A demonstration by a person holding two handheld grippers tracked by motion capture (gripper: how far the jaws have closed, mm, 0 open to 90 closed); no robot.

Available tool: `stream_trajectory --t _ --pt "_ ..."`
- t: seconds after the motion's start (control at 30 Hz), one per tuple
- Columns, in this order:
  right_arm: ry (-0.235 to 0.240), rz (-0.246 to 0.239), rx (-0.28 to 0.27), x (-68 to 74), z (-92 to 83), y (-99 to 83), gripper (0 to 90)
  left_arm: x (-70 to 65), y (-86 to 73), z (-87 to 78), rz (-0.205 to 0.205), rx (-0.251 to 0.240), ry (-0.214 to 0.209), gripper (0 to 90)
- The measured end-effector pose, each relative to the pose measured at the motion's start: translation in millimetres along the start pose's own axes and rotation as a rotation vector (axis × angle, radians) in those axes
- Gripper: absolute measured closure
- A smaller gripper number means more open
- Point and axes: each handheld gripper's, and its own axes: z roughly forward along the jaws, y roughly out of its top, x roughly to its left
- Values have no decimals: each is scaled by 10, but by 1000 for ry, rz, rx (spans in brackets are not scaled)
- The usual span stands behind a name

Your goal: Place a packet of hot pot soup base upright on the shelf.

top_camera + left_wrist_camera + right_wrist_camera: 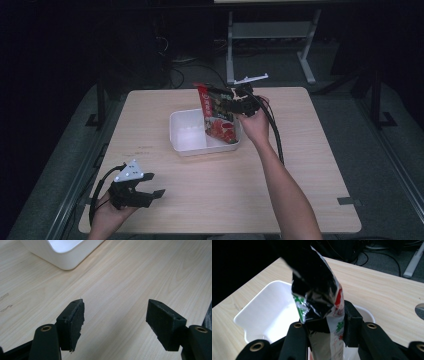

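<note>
The right hand-held gripper (pixel 239 104) sits over the far right part of the white tub (pixel 182 146), its jaws closed on the upper part of a snack packet (pixel 218 116). In the right gripper view the two black jaws pinch the packet (pixel 322 302) from either side, with the crumpled dark top of the bag standing up beyond them and the printed lower part dropping below and out of sight. From the high view the packet hangs below the gripper with its long axis roughly upright, leaning a little, its top edge toward the far left and its red-printed lower end reaching down into the right half of the tub. I cannot tell whether that lower end touches the tub floor.

The tub (pixel 262 315) lies open directly beneath and beyond the jaws, so a release or a lowering here would, by my judgement, leave the packet in the right half; the left half looks bare.

The left hand-held gripper (pixel 149 190) rests at the near left corner of the counter (pixel 310 165), well apart from the tub. Its jaws stand wide apart with nothing between them, the pads (pixel 76 322) hovering over bare wood, and a corner of the tub (pixel 65 255) shows farther off. The right hand is plainly the nearer one to the tub and is the one carrying the load.
</note>
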Motion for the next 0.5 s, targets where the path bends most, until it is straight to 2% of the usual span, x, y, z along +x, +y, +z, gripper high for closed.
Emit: stream_trajectory --t 0.1,0.5 --pt "10 12 7 -21 -27 -30 684 -4 5 2 2 -1 -1 304" --pt "21 -4 25 -20 -76 -76 673 -7 6 20 9 13 -3 303"
